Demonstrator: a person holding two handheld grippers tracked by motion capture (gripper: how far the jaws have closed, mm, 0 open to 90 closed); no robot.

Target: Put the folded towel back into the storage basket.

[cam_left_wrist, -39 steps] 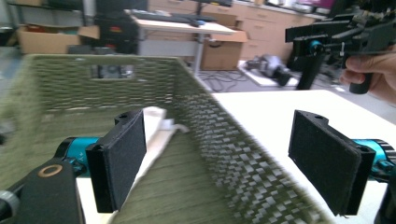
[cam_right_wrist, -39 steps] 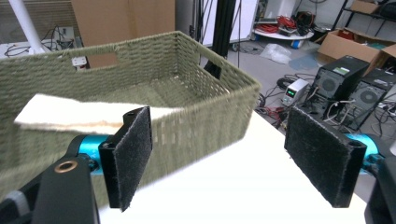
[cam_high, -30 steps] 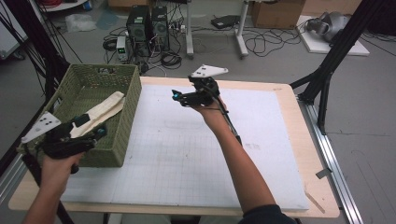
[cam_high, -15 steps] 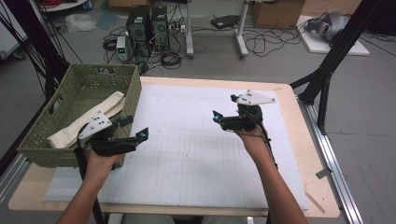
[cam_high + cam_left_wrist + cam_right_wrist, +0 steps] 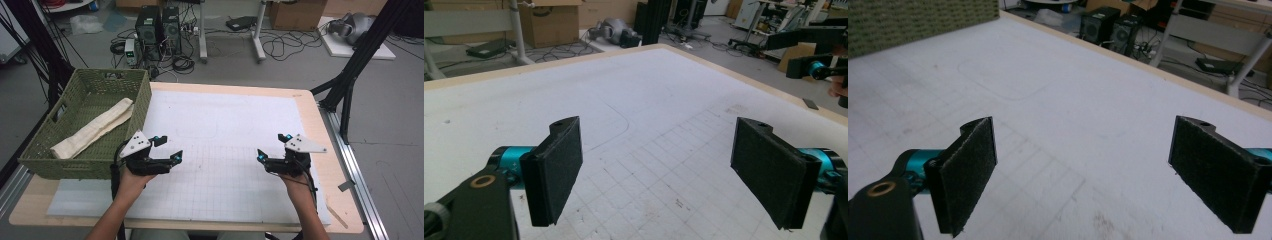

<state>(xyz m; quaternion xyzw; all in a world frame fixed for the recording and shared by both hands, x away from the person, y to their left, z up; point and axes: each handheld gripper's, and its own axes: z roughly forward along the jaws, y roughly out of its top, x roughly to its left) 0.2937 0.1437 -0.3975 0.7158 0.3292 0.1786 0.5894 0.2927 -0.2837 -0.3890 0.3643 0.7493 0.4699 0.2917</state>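
A green woven basket (image 5: 75, 165) stands at the table's left, with a cream folded cloth (image 5: 95, 129) lying in it. Over the white grid mat (image 5: 225, 125), just right of the basket's front corner, my left gripper (image 5: 169, 148) is open with nothing in it. My right gripper (image 5: 273, 146) hovers near the mat's right side, also open with nothing in it. In the left gripper view the jaws (image 5: 656, 180) stand wide apart above bare mat, with the right gripper (image 5: 819, 67) far off. In the right gripper view the jaws (image 5: 1083, 180) are equally wide apart, and the basket (image 5: 913, 20) shows at top left.
The wooden table (image 5: 330, 130) borders the mat on all sides. Beyond the far edge the floor holds computer towers (image 5: 157, 25), cables and table legs. Black frame struts (image 5: 350, 85) stand by the right edge.
My left gripper has left the basket and come right and nearer, over the mat. My right gripper has drawn back from the far middle to the near right.
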